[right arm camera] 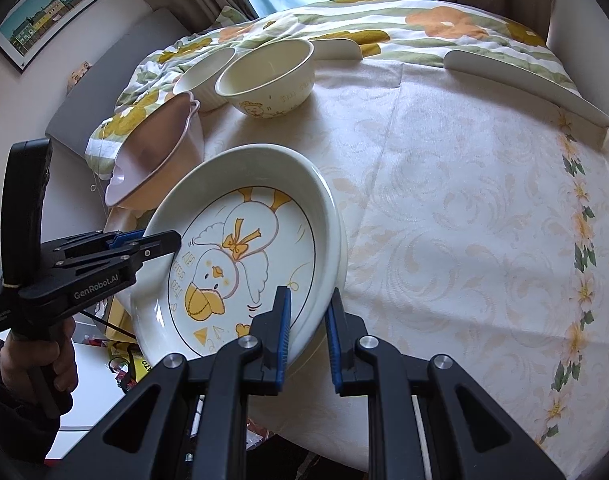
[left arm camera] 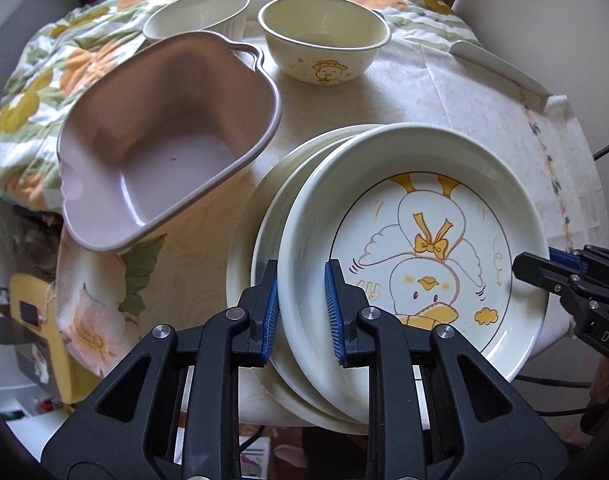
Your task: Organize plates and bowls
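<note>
A cream duck plate (left arm camera: pixel 424 200) lies on top of two plain cream plates (left arm camera: pixel 242 240) near the table's front edge, set a little right of them. My left gripper (left arm camera: pixel 302 280) straddles the duck plate's left rim, pads against both sides. At the opposite rim, my right gripper (right arm camera: pixel 309 304) is shut on the duck plate (right arm camera: pixel 240 248). The right gripper (left arm camera: pixel 522 270) shows at the plate's far side in the left wrist view, and the left gripper (right arm camera: pixel 172 240) in the right wrist view. Behind stand a duck bowl (left arm camera: pixel 324 40), a plain white bowl (left arm camera: pixel 196 16) and a mauve handled basin (left arm camera: pixel 164 140).
A cream patterned tablecloth (right arm camera: pixel 464 220) covers the round table, with white curved edge guards (right arm camera: pixel 524 84) at the back right. A floral quilt (right arm camera: pixel 344 20) lies behind the bowls. A person's hand (right arm camera: pixel 60 364) holds the left gripper's handle. Clutter sits on the floor at the left.
</note>
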`<action>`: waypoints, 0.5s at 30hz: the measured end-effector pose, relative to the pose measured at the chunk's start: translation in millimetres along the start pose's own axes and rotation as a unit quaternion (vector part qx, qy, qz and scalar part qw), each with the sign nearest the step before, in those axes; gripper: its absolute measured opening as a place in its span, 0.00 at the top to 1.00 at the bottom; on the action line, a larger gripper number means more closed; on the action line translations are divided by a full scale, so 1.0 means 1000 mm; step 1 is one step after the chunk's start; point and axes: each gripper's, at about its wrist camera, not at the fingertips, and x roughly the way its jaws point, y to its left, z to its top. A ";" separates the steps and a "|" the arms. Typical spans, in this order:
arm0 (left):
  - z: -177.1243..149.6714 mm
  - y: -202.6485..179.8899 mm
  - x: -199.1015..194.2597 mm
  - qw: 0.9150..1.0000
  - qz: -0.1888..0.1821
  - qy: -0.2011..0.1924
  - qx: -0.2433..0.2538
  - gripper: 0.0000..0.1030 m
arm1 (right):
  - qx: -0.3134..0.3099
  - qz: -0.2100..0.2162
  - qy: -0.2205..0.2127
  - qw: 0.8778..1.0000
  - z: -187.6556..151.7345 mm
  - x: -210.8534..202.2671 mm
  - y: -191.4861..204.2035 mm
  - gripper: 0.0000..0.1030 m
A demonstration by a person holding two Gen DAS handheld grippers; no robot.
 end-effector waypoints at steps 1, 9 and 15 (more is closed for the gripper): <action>0.000 -0.003 0.000 1.000 0.008 0.000 0.005 0.81 | 0.001 0.000 -0.001 1.000 0.000 0.000 0.000 0.85; 0.001 -0.019 0.004 0.996 0.074 -0.006 0.049 0.81 | -0.007 -0.007 -0.005 1.000 0.004 -0.001 0.000 0.85; 0.002 -0.019 0.003 0.995 0.085 -0.003 0.046 0.82 | -0.040 -0.028 -0.011 0.999 0.005 0.002 0.008 0.85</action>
